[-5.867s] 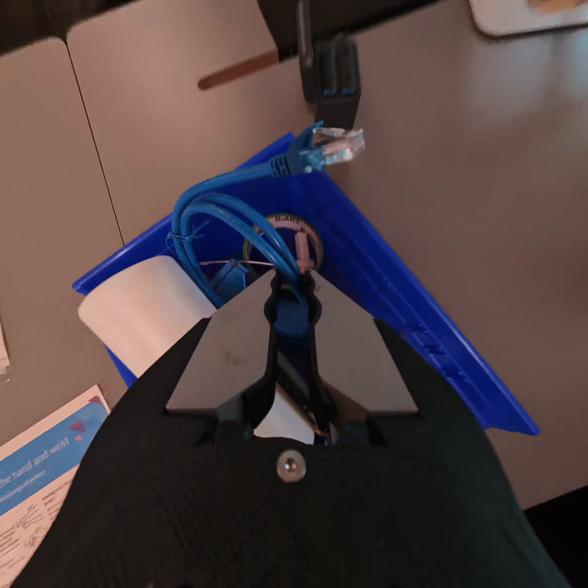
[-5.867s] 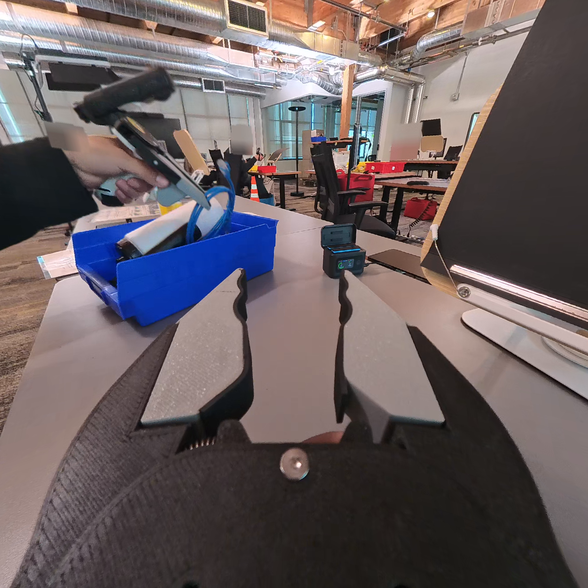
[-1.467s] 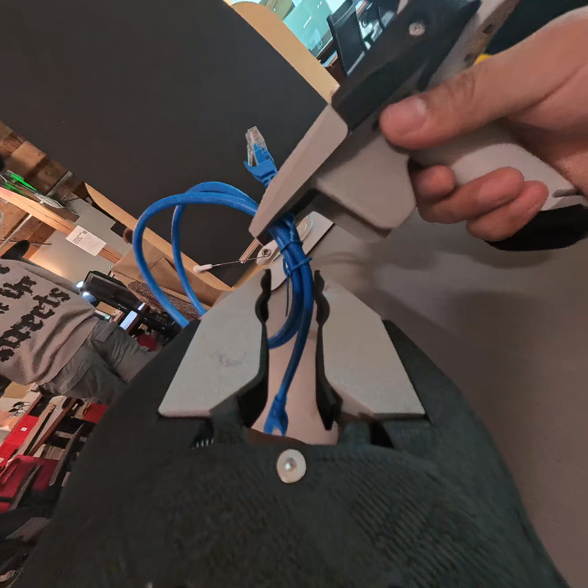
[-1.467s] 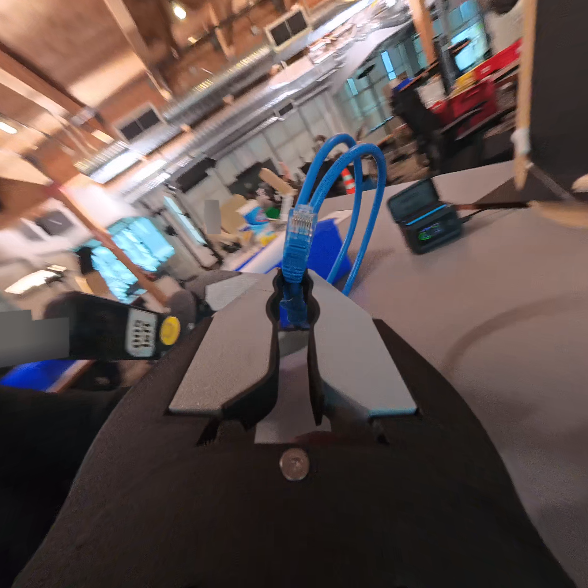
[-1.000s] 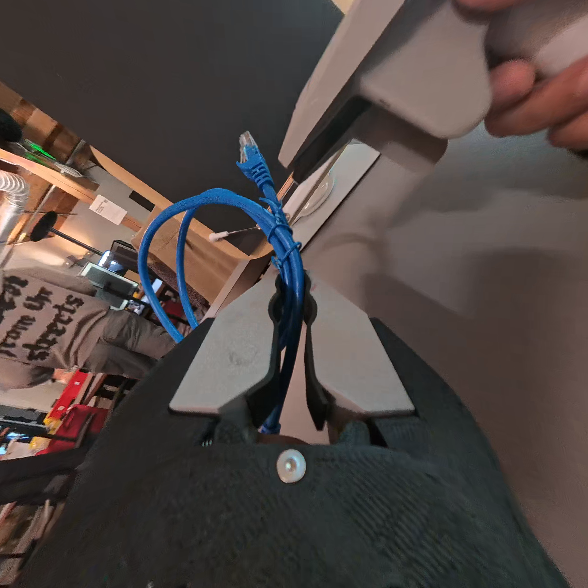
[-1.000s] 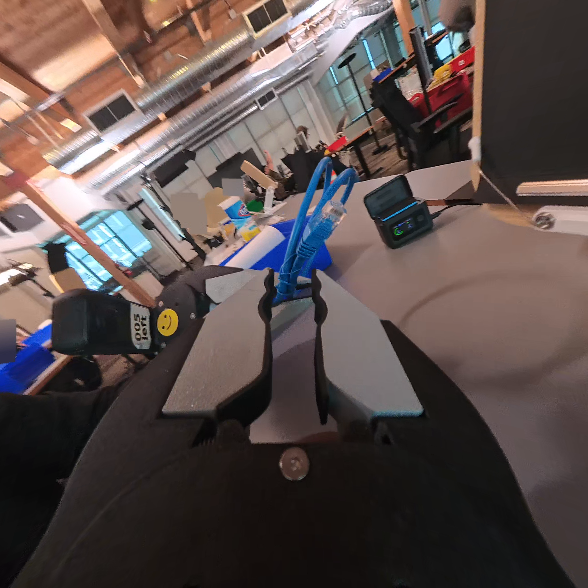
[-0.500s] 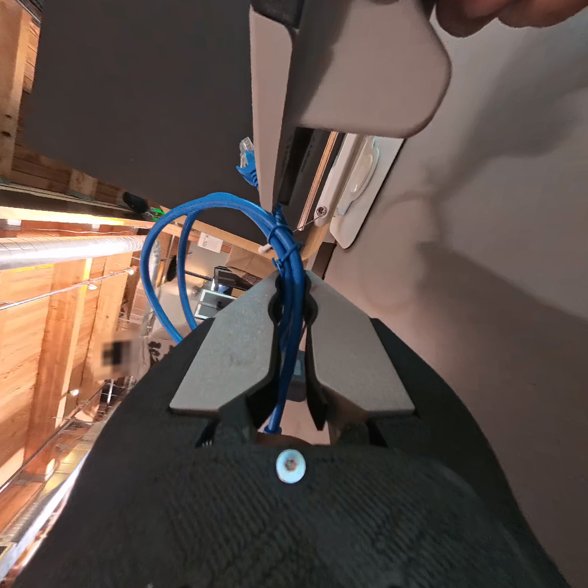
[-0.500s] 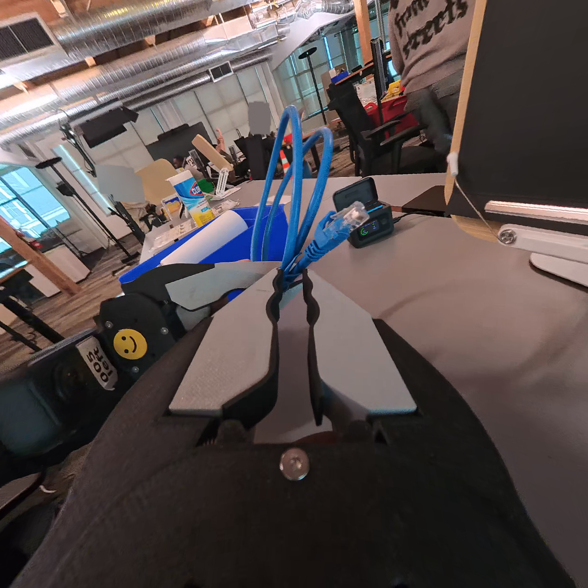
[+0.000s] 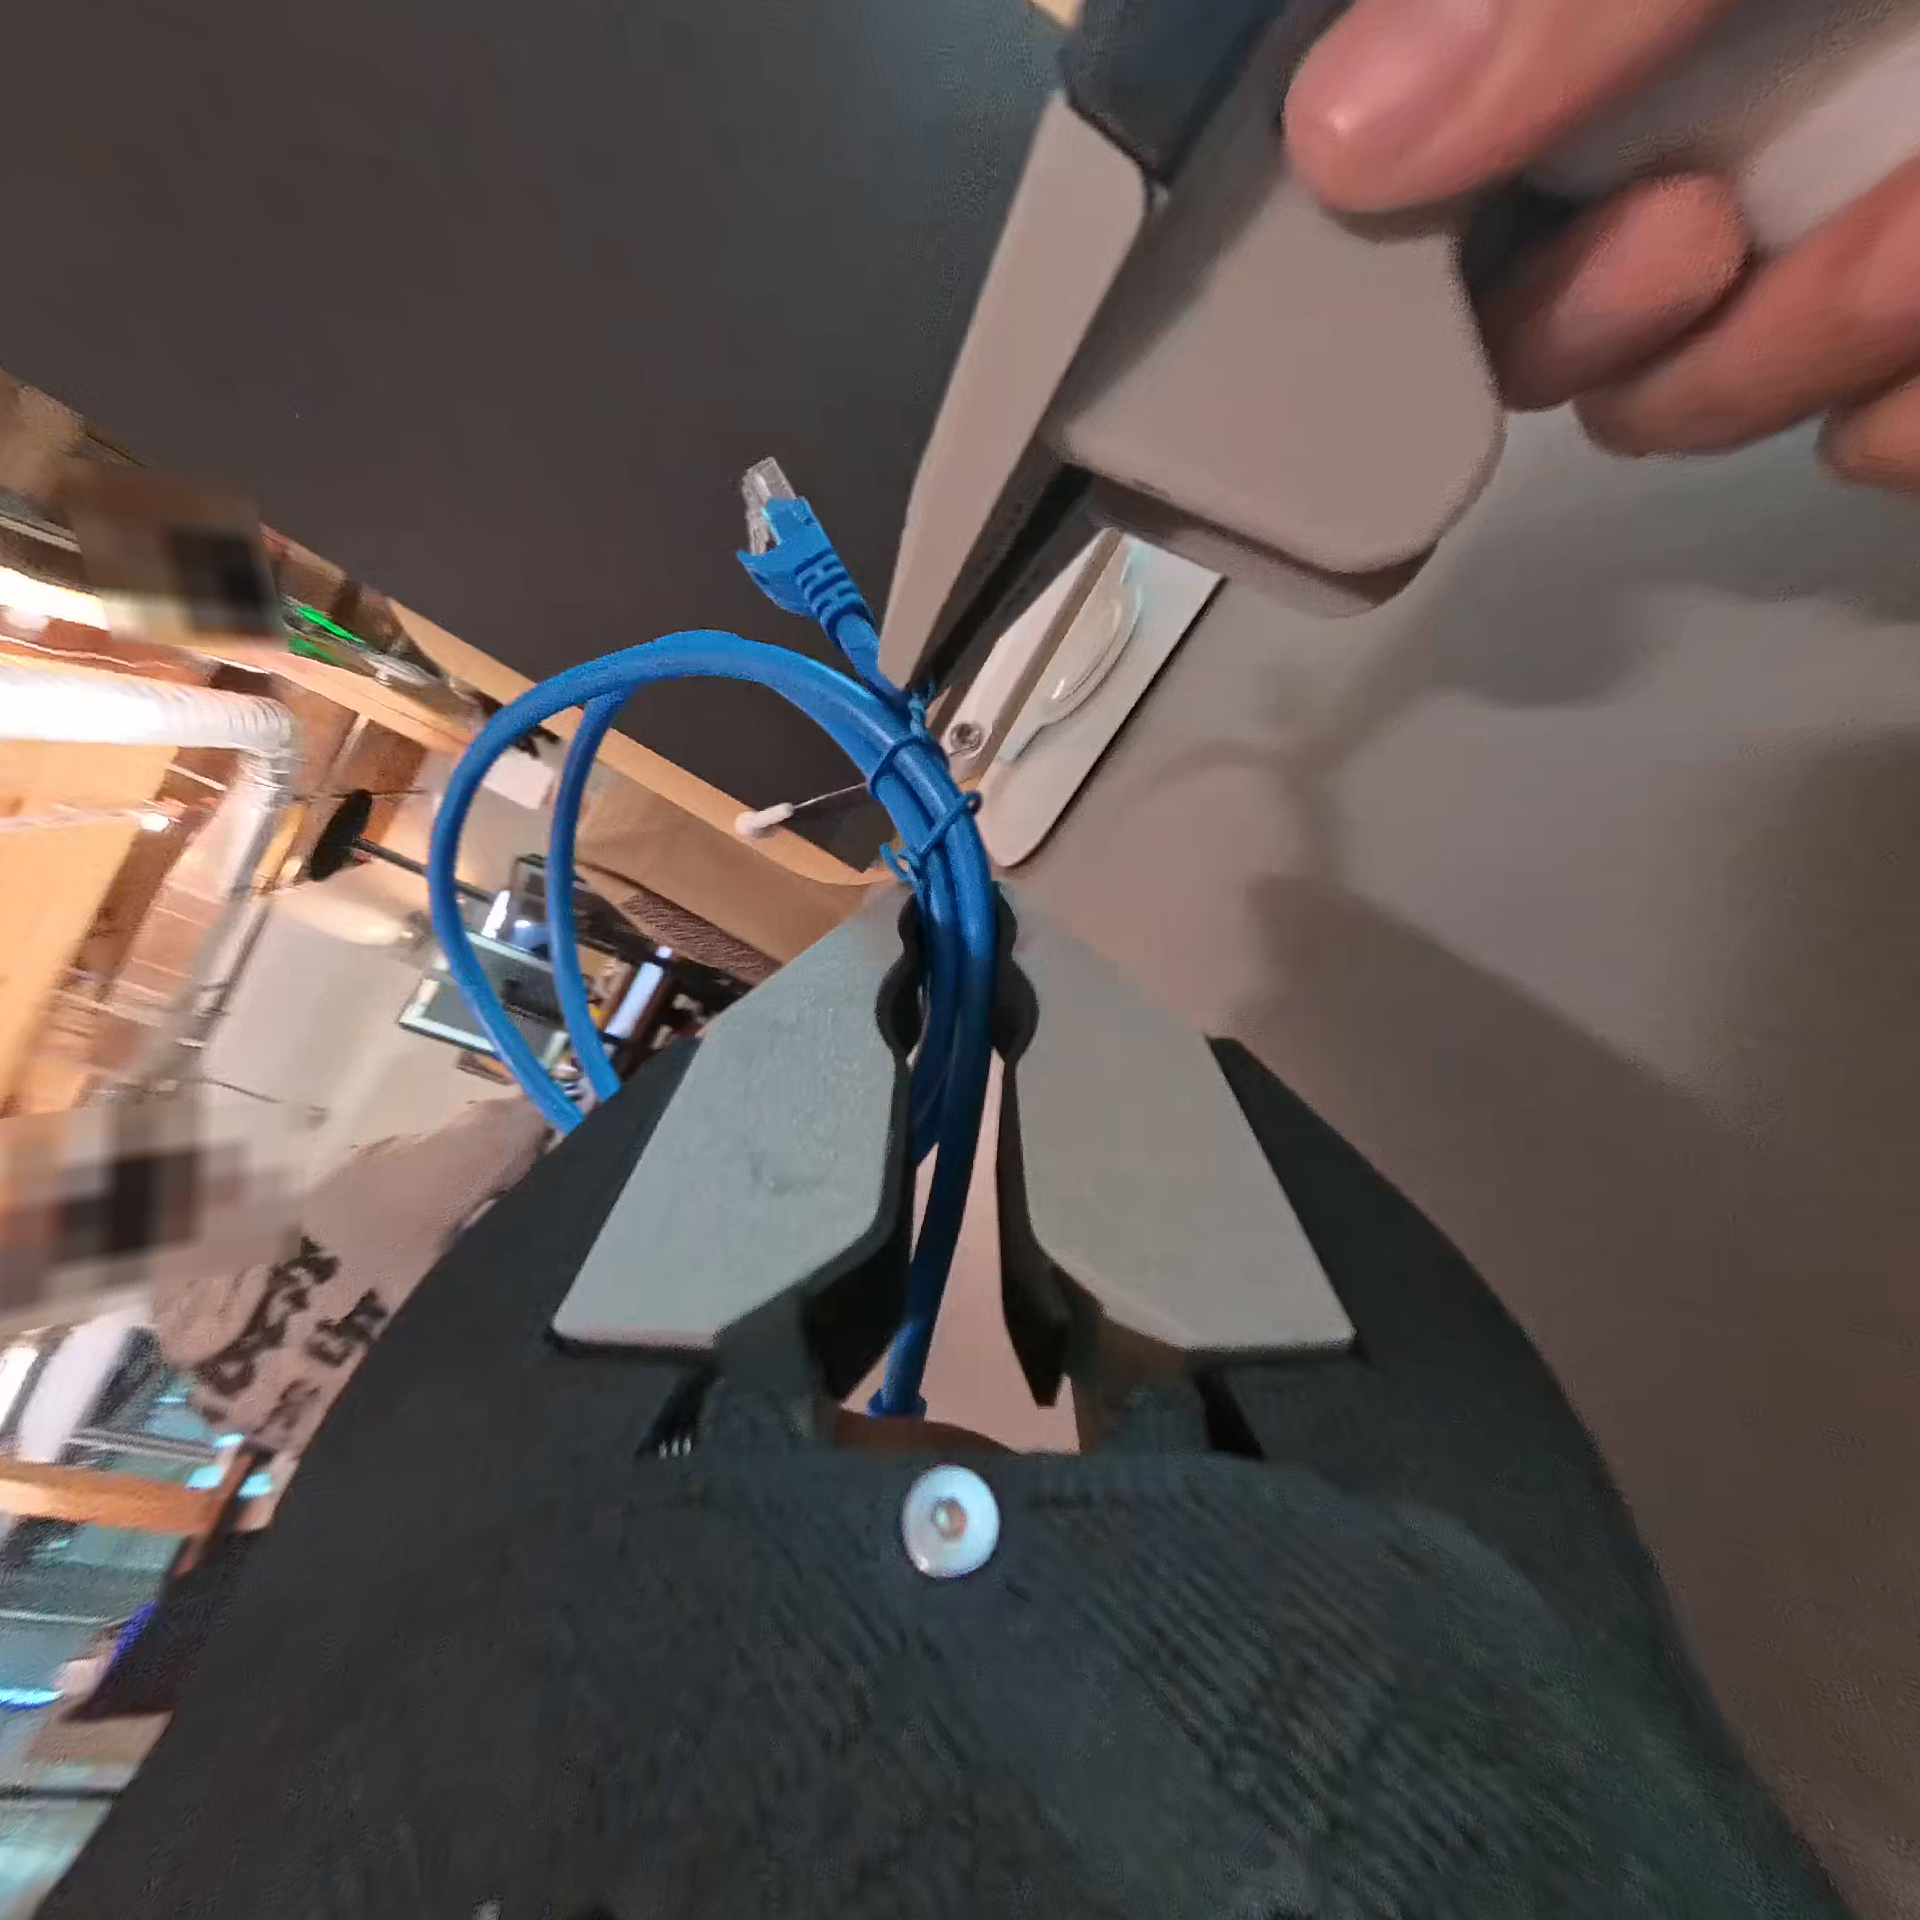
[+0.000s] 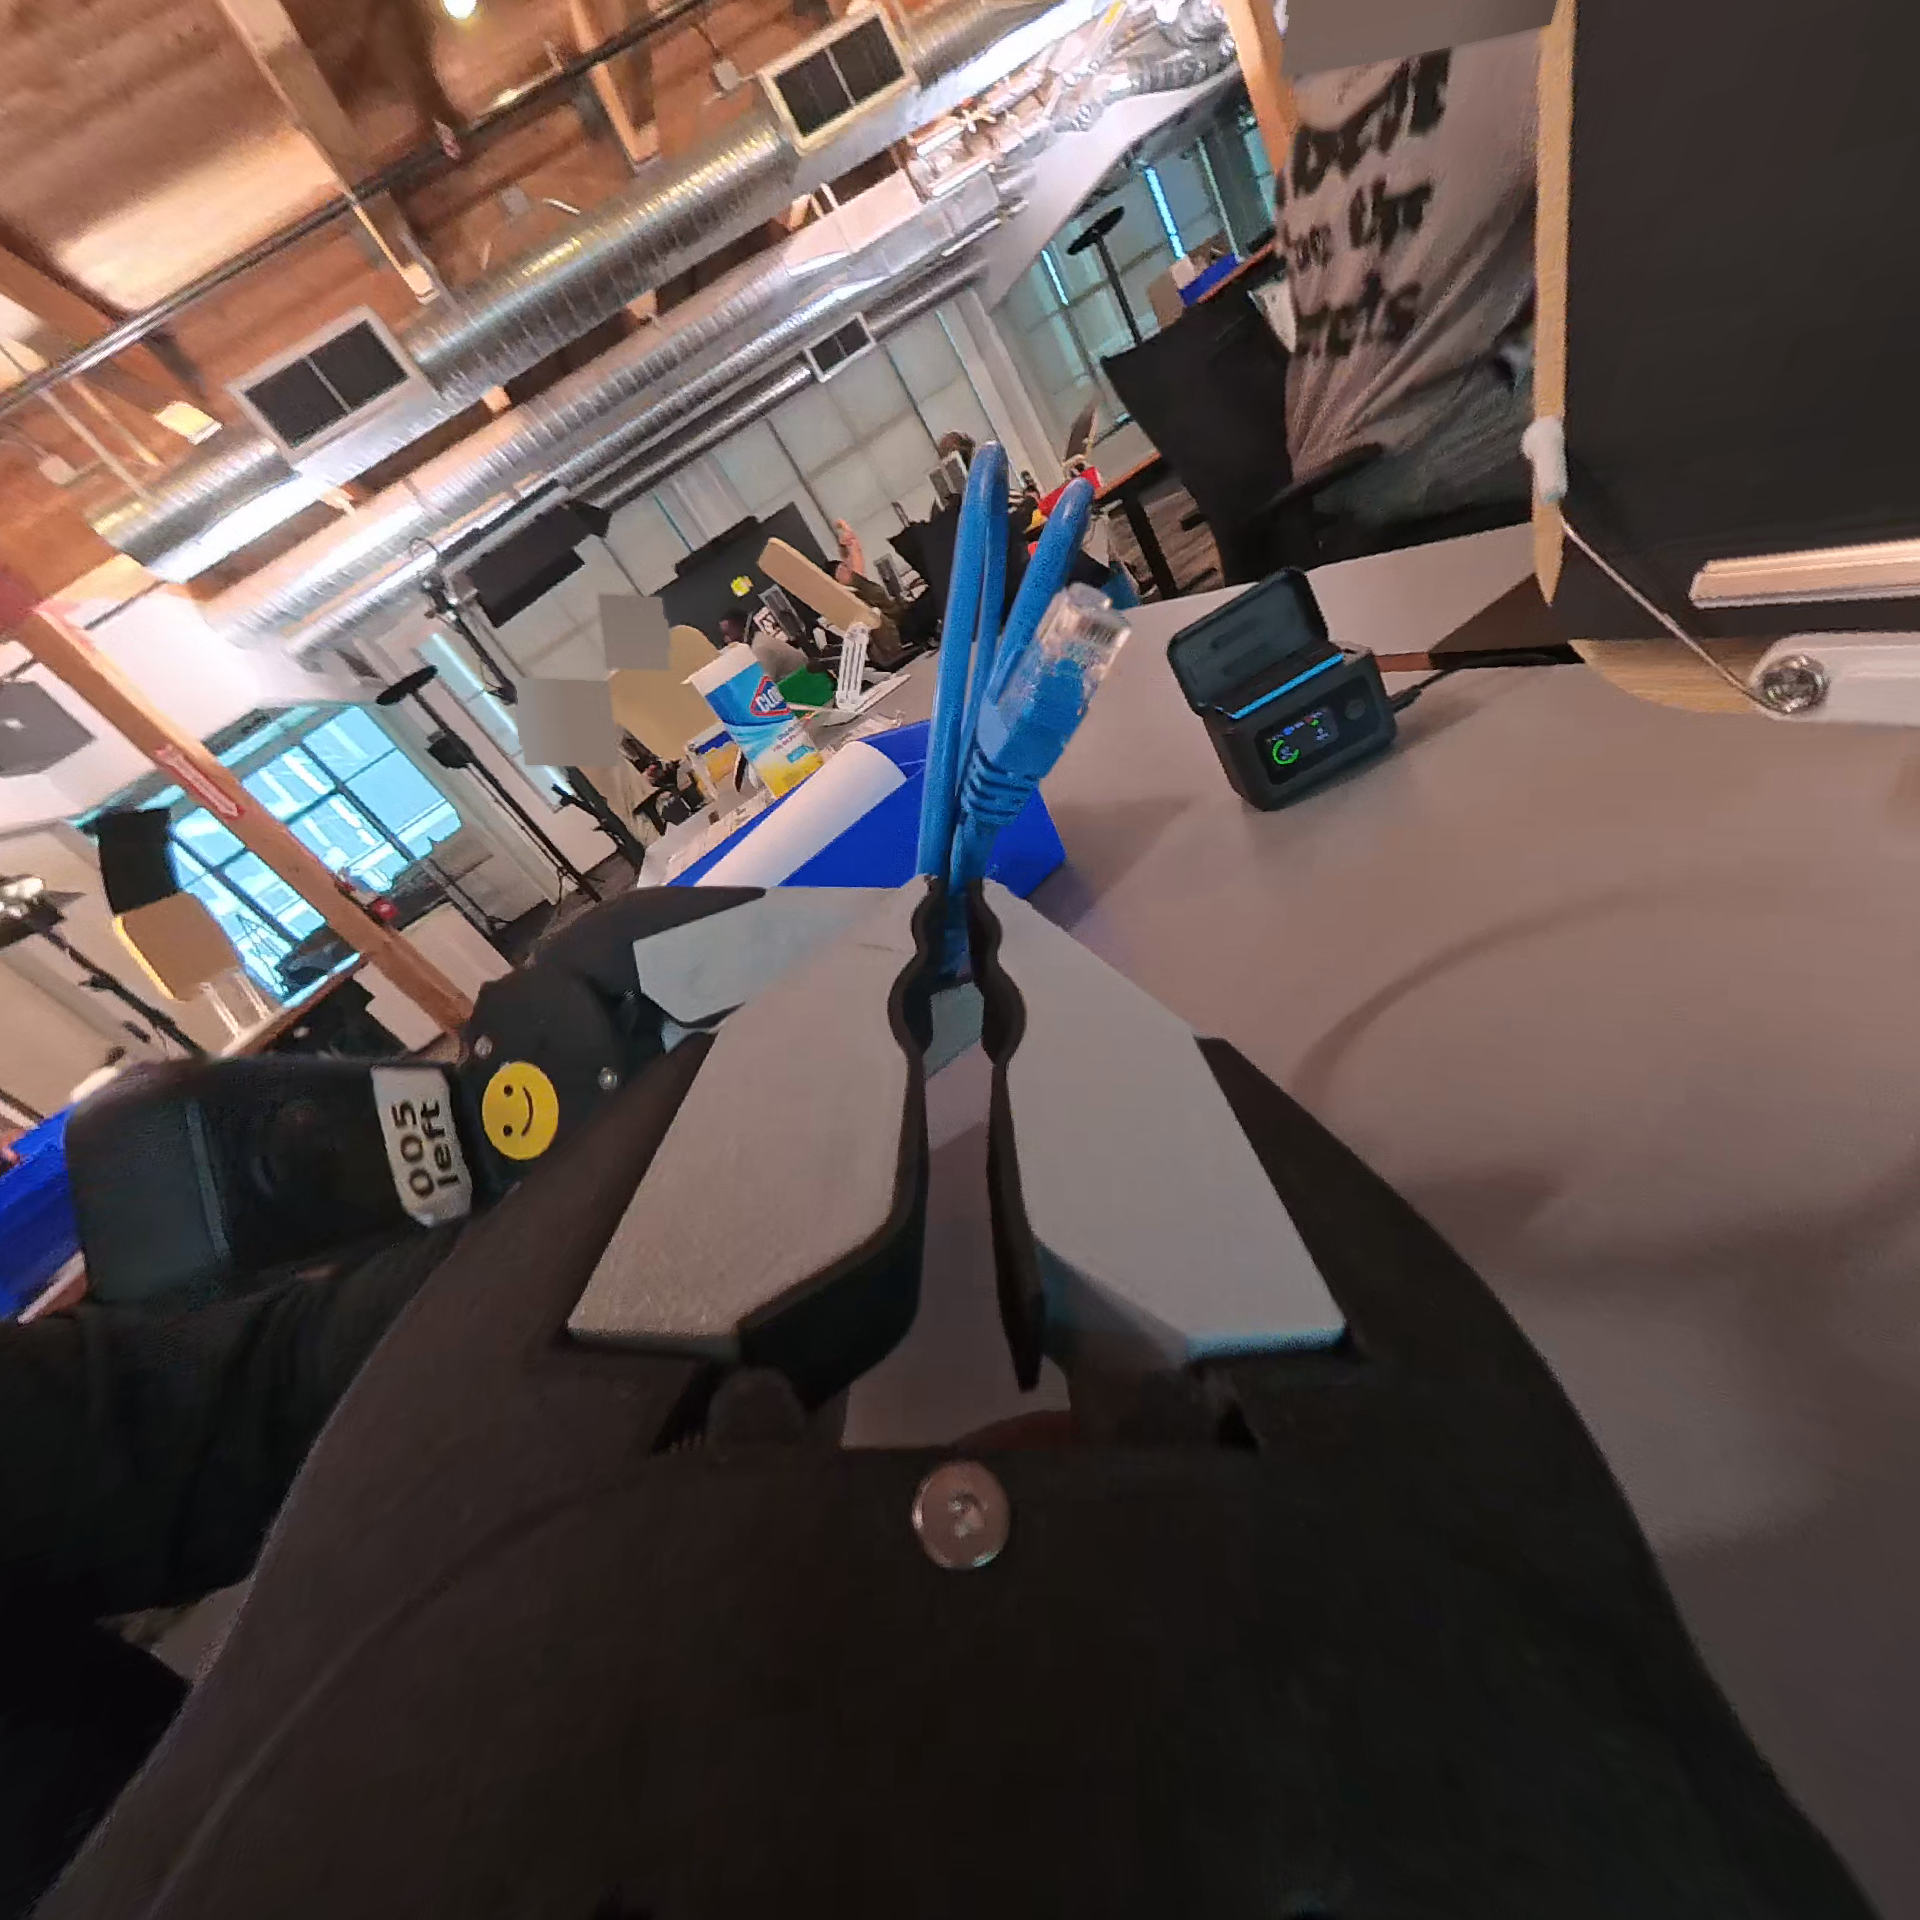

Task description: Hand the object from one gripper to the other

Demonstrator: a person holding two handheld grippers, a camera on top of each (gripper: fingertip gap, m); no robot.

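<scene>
A blue network cable (image 9: 940, 831), coiled and tied with a twist tie, is held in the air between both grippers. My left gripper (image 9: 956, 925) is shut on the tied bundle; its loop and clear plug (image 9: 769, 499) stick out beyond the tips. The right gripper's grey fingers (image 9: 1039, 364) reach in from the upper right and meet the cable just above the tie. In the right wrist view my right gripper (image 10: 956, 925) is shut on the cable (image 10: 971, 623), with the plug (image 10: 1075, 634) above its tips. The left gripper (image 10: 727, 956) lies just left of them.
A grey table (image 10: 1455, 1039) lies below. On it stand a black case with a lit display (image 10: 1288, 717), a blue bin (image 10: 873, 842) and a black panel with a wooden edge (image 10: 1745, 312). A person in a grey printed shirt (image 10: 1382, 260) stands behind. A hand (image 9: 1662, 260) holds the right gripper. Left tips to right tips: about 4 centimeters.
My right gripper's jaws have closed from open onto the cable. My left gripper has stayed shut on the cable. Both views have swung while the grippers stay together.
</scene>
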